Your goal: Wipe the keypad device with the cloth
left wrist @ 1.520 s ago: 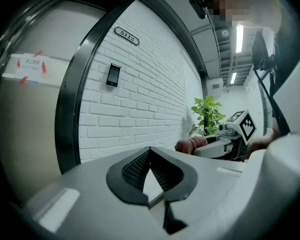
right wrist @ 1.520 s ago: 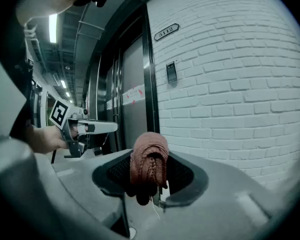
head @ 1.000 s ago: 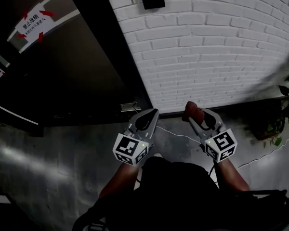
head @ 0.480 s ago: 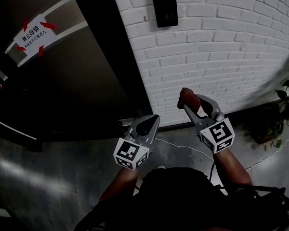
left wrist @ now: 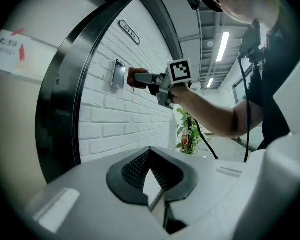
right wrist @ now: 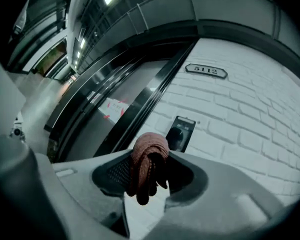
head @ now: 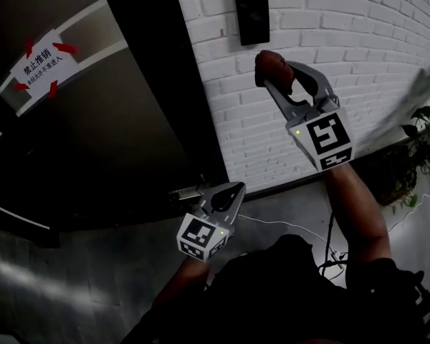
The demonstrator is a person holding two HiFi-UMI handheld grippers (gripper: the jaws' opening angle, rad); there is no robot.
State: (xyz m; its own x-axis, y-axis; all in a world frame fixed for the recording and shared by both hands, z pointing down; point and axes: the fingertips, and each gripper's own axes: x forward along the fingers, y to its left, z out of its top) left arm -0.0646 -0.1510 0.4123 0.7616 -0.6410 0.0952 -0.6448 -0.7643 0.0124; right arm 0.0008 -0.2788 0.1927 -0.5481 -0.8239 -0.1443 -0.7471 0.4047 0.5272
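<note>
Although the keypad device (head: 251,13) hangs upright on the white brick wall (head: 344,41), just right of the dark door frame (head: 158,84), the cloth (right wrist: 149,156) does not look pressed to it yet; the head view puts the wad a little below the panel's lower edge, and the left gripper view shows it just beside the panel, so actual contact cannot be confirmed. That cloth is a reddish-brown bundle, bunched and clamped between the jaws of the right gripper (head: 274,76), with its rounded end poking past the tips and a loose fold drooping under them; the arm is held high and stretched toward the wall.

The step in hand looks like the final approach before the first stroke. To do it well, the wad should lead, so tilt the gripper until fabric alone meets the dark face and the hard jaw tips stay clear of it; only a little cloth stands proud of them, so pressure should be light; sweep from the top edge downward in overlapping passes rather than dabbing at one spot, since firm pushes might trigger the unit.

Well apart from all this, the left gripper (left wrist: 150,151) hangs low near the foot of the door, its jaws together on nothing; a potted plant (head: 426,149) stands off to the right.
</note>
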